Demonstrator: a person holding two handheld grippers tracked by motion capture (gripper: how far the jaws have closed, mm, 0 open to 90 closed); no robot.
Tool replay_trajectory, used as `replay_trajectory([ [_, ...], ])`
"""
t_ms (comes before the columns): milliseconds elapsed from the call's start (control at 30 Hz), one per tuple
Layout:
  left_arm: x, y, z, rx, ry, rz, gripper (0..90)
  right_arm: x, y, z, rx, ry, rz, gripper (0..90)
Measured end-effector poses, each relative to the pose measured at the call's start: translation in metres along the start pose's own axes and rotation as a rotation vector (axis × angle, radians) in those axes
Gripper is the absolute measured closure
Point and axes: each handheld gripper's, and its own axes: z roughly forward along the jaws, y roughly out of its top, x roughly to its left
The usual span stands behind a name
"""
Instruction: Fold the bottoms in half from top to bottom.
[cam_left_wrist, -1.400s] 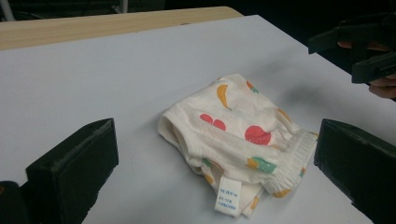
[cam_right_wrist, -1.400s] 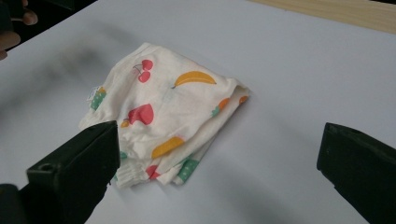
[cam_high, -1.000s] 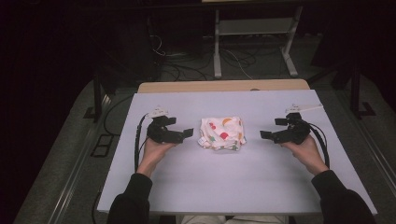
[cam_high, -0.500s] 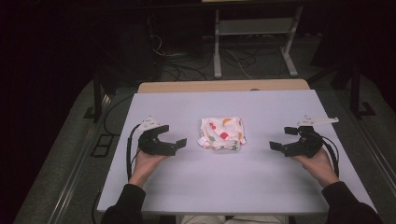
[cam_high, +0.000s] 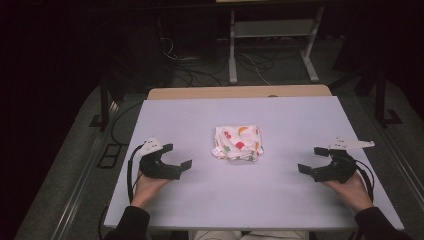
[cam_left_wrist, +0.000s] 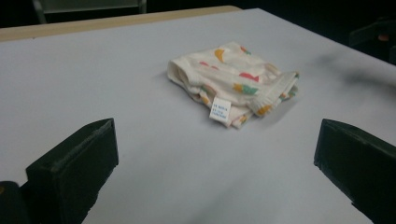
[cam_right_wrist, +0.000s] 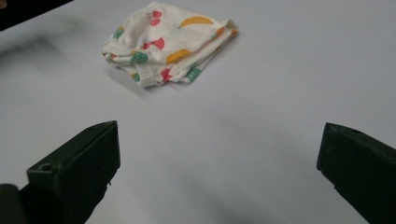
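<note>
Folded cloth (cam_high: 238, 143), white with red, orange and green fruit-like prints and a small white label (cam_left_wrist: 220, 110) at one hem, lies flat near the middle of the pale lilac table (cam_high: 240, 200), which stands on a grey floor in a dark room with cables (cam_high: 200, 65) and a white frame (cam_high: 272, 35) behind it. Well to the cloth's left, the left gripper (cam_high: 180, 156) rests low over the table with its jaws spread wide and nothing between them; well to its right, the right gripper (cam_high: 312, 160) sits likewise, jaws apart and bare. Each is gripped from behind by a hand.
</note>
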Motion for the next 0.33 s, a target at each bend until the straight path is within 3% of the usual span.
replay_trajectory([
  [333,0.002,-0.006,-0.007,-0.019,0.0,-0.014,0.0,-0.006,-0.012,-0.005,0.017,-0.011,0.032,0.0],
])
